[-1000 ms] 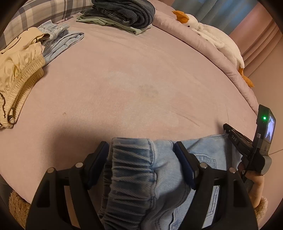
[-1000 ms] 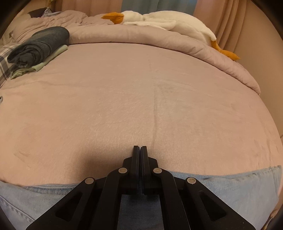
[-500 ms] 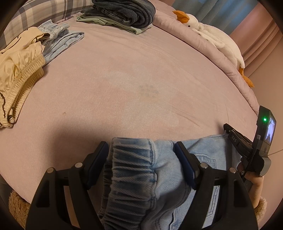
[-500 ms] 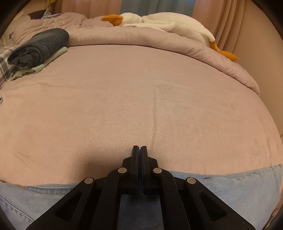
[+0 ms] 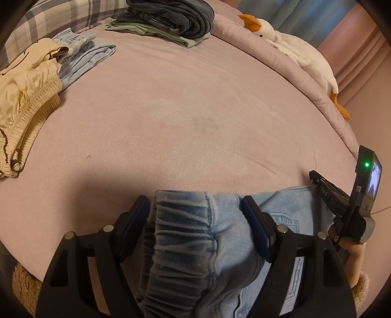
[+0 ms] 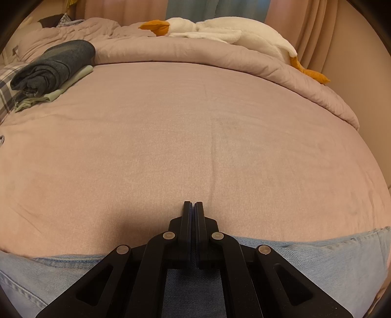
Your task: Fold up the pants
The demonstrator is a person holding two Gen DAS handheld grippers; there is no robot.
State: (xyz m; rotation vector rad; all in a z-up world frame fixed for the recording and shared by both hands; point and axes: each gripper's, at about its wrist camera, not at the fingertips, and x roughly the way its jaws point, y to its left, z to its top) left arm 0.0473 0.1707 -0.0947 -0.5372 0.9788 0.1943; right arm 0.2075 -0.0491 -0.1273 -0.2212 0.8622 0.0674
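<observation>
Light blue denim pants (image 5: pixel 195 234) with a gathered elastic waistband lie at the near edge of the pink bed. My left gripper (image 5: pixel 195 208) has its jaws wide apart with the bunched waistband between them; the pads stand at either side of the fabric. My right gripper (image 6: pixel 193 208) is shut, fingers together, lying over the edge of the pants (image 6: pixel 317 259); whether fabric is pinched is hidden. The right gripper body (image 5: pixel 342 203) shows at the right of the left wrist view, over the pants' far end.
The pink bed sheet (image 5: pixel 183 110) spreads ahead. Folded dark and green clothes (image 5: pixel 171 17) lie at the back. Yellow and light blue garments (image 5: pixel 29 97) lie at the left. A white goose plush (image 5: pixel 298 51) rests on the rolled duvet (image 6: pixel 220 56) at the back right.
Almost nothing has moved. The right wrist view has shifted very slightly; both grippers keep their hold positions on the pants.
</observation>
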